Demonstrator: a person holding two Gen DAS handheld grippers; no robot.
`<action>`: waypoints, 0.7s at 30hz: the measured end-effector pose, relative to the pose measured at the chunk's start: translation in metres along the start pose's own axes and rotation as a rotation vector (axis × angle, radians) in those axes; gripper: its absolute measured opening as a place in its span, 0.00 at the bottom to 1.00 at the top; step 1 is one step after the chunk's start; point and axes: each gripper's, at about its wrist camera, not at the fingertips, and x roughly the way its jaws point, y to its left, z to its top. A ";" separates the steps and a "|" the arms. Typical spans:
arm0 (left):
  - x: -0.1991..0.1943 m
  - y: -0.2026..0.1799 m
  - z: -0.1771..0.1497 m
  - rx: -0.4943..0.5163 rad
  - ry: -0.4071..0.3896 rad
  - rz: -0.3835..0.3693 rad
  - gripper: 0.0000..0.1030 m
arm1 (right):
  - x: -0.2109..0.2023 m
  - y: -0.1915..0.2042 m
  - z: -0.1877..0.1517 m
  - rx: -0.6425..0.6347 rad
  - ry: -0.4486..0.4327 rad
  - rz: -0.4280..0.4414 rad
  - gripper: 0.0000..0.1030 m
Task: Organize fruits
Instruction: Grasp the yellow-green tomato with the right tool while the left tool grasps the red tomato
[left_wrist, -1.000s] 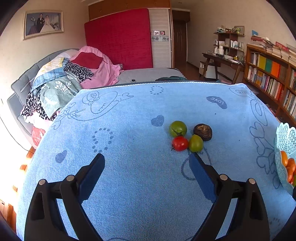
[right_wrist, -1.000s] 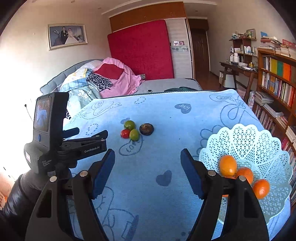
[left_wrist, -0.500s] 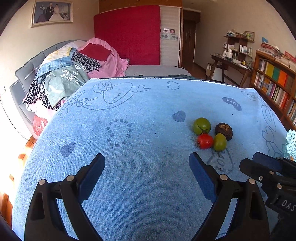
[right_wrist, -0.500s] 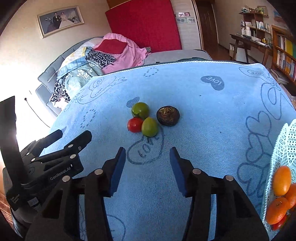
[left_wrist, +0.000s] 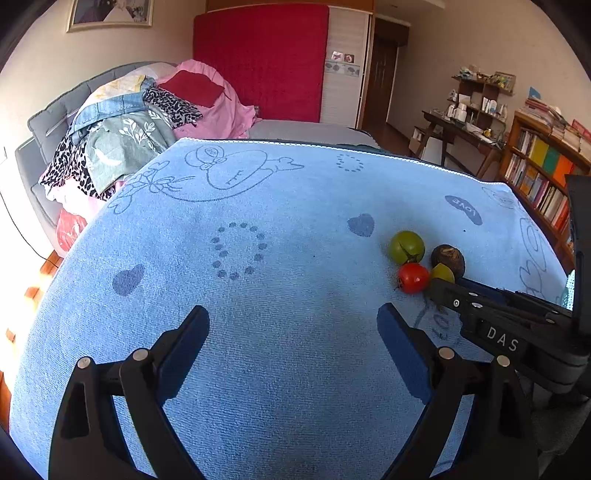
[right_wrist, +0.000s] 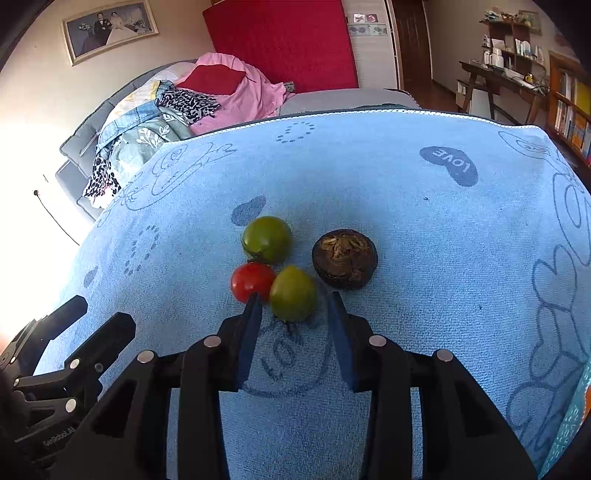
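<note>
A pale blue terry towel printed with darker blue hearts, dotted rings and cartoon outlines covers the work surface; one bean-shaped patch on it reads "LOVE", upside down from the camera. Beyond the far edge stand a grey bed heaped with clothes, a red padded panel, a framed photograph on the wall, and at the far right a wooden desk and a bookshelf. Four fruits sit clustered on the towel: a round green tomato, a small red tomato, a yellow-green pointed fruit and a dark brown wrinkled fruit. The right gripper, marked "DAS" on its side in the left view, has just been closing; its blue pads flank the yellow-green fruit's near side with narrow gaps showing. The left gripper, labelled "GenRobot.AI", hovers wide apart over bare towel, well to the left of the fruits.
</note>
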 end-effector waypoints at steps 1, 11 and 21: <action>0.000 0.000 0.000 0.000 0.001 -0.002 0.89 | 0.002 -0.001 0.001 0.002 0.000 0.001 0.31; 0.005 -0.005 -0.002 0.019 0.016 0.010 0.89 | -0.016 -0.008 -0.008 0.004 -0.020 0.007 0.27; 0.019 -0.031 0.003 0.089 0.058 -0.019 0.86 | -0.055 -0.020 -0.031 0.000 -0.056 -0.005 0.27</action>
